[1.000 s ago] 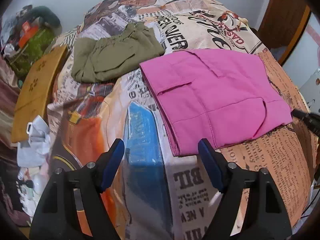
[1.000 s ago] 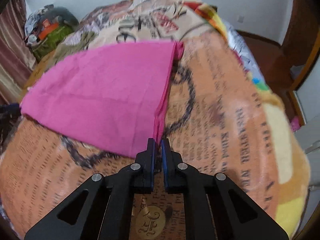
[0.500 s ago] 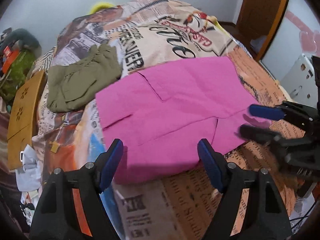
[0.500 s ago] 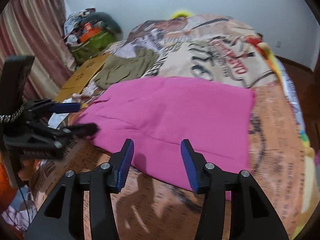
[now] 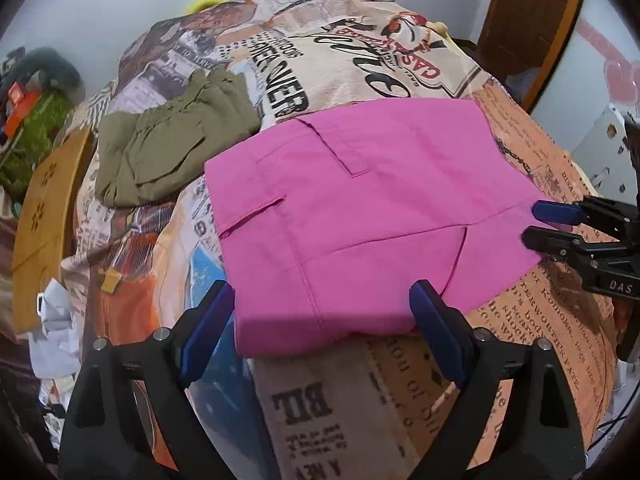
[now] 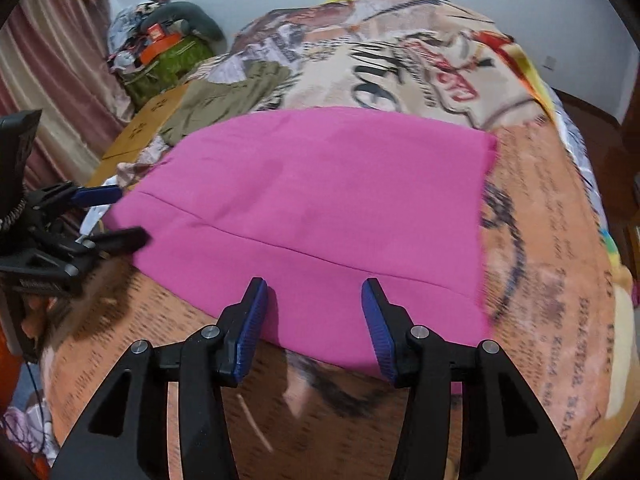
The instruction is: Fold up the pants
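Pink pants lie folded flat on the printed bedspread. My left gripper hovers over their near folded edge; its jaws are opening and nothing is pressed between them. In the right wrist view the pink pants spread wide, and my right gripper stands open just above their near edge, gripping nothing. The right gripper also shows at the pants' right corner in the left wrist view. From the right wrist, the left gripper is at the pants' left end.
Olive pants lie folded at the back left of the bed. A brown cardboard sheet and white cloth sit along the left edge. A pile of bags and clothes stands by the curtain. A wooden door is far right.
The right gripper, shut on the pink pants' corner a second ago, has let go and opened, then moved along their edge. The left gripper drew closer to the pants and its jaws widened.
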`<state>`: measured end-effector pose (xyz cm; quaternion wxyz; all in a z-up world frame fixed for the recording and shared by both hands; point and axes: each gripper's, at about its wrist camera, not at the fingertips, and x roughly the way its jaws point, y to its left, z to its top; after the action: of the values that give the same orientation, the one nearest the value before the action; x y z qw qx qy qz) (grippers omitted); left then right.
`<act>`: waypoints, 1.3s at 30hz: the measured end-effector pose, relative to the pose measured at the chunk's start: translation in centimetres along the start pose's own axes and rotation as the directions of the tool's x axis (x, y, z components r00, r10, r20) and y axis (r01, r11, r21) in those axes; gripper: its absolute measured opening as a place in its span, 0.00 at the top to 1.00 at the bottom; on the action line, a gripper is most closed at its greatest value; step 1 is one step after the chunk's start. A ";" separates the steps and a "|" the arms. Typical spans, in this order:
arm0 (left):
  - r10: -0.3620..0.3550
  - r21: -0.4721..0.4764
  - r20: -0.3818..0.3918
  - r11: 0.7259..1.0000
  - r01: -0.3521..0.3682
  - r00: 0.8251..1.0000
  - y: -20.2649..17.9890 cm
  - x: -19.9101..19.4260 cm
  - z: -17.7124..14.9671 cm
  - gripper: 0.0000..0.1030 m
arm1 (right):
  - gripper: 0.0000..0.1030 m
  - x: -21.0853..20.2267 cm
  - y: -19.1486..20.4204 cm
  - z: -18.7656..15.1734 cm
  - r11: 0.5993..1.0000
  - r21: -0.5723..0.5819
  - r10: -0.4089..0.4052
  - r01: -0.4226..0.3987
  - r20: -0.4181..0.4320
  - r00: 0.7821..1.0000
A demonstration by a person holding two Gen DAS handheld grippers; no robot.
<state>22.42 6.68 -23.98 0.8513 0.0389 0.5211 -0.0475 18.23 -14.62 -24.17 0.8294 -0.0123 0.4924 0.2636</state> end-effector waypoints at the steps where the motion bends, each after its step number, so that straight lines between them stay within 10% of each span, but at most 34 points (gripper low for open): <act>1: -0.004 -0.008 0.000 1.000 0.004 1.000 0.2 -0.1 0.0 0.12 | 0.56 -0.2 -0.5 -0.3 1.000 0.009 -0.008 0.008 0.002 1.000; 18: 0.038 -0.091 -0.032 0.995 -0.041 0.999 3.5 -1.1 -1.7 0.08 | 0.44 -1.8 -3.3 -2.2 0.995 0.078 -0.063 0.064 -0.005 0.998; 39: 0.157 -0.128 0.097 0.981 -0.144 0.983 6.6 -1.7 7.8 0.08 | 0.43 -2.5 -4.3 5.6 0.997 0.020 -0.082 0.080 0.143 0.986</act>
<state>29.34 12.38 -18.81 0.8799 0.0245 0.4722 0.0465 23.77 -17.78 -20.20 0.8728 -0.0077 0.4324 0.2264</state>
